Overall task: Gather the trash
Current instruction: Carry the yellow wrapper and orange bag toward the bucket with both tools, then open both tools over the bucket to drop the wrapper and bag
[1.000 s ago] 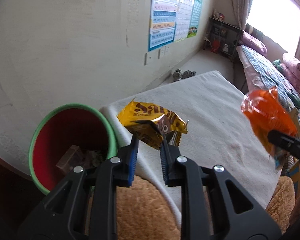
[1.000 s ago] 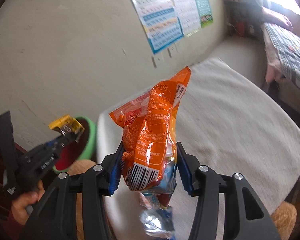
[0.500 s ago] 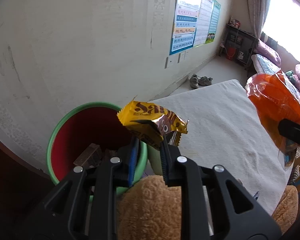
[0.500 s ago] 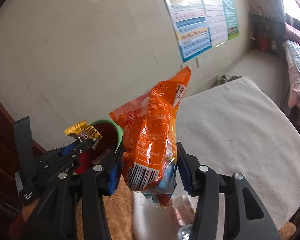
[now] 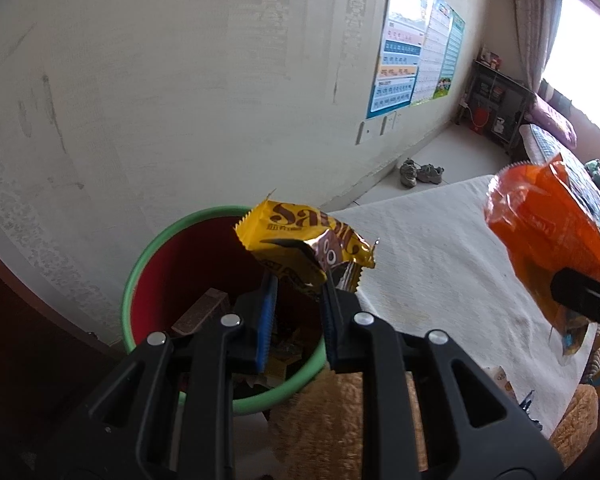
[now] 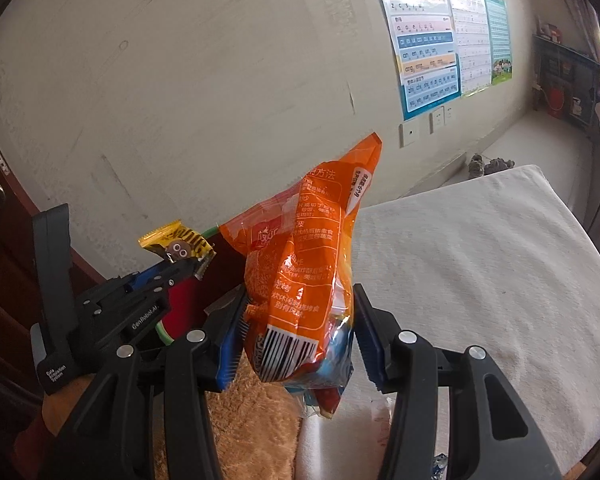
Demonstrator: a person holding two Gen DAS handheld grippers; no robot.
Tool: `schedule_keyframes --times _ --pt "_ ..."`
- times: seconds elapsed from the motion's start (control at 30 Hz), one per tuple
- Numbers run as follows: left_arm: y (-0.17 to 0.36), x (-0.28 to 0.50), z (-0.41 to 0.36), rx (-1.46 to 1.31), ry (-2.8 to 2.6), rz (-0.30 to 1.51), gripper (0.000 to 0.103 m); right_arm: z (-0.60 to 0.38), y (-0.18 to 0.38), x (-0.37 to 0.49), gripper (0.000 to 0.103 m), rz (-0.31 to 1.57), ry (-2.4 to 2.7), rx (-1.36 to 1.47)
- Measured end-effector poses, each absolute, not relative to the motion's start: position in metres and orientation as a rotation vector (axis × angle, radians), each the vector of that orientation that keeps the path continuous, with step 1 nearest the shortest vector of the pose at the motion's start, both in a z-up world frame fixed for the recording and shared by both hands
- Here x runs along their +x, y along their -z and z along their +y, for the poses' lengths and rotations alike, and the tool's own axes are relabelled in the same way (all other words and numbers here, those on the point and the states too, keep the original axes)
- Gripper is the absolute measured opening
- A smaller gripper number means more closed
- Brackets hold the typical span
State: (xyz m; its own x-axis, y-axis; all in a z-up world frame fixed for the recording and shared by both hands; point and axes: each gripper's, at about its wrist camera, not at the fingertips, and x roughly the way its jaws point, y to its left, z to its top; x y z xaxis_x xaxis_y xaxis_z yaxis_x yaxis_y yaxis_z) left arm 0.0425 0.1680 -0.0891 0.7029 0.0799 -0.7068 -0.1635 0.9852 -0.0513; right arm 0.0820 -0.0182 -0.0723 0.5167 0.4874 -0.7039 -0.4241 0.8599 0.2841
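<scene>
Both jaws pinch: left gripper [image 5: 296, 282] yellow "Sa…" wrapper [image 5: 304, 242], right gripper [image 6: 298, 330] barcoded orange bag [image 6: 300, 268].

Left wrist view: close above the green-rimmed bin [image 5: 140, 264], angled down toward the wall and white cloth [image 5: 440, 248]. Right wrist view: just right of it, same slant. Shared: bin [image 6: 208, 233], cloth [image 6: 480, 240], wall posters [image 5: 416, 68] [image 6: 440, 32].

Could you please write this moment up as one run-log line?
left tool: shut on yellow wrapper, above bin | right tool: shut on orange bag | bin: holds trash
</scene>
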Motion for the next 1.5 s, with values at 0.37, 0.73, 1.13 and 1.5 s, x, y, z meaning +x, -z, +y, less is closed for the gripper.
schedule_keyframes --times 0.37,0.73,1.13,1.5 --pt "0.096 0.037 0.204 -0.139 -0.207 0.790 0.020 0.014 0.083 0.095 0.048 0.913 -0.602 0.053" --pt "0.107 0.028 0.240 -0.175 -0.269 0.804 0.020 0.063 0.099 0.100 0.048 0.958 -0.676 -0.010" --pt "0.120 0.032 0.256 -0.203 -0.289 0.830 0.020 0.096 0.105 0.110 0.048 0.976 -0.708 -0.047" --pt "0.132 0.032 0.264 -0.215 -0.297 0.862 0.020 0.124 0.102 0.126 0.049 0.980 -0.729 -0.056"
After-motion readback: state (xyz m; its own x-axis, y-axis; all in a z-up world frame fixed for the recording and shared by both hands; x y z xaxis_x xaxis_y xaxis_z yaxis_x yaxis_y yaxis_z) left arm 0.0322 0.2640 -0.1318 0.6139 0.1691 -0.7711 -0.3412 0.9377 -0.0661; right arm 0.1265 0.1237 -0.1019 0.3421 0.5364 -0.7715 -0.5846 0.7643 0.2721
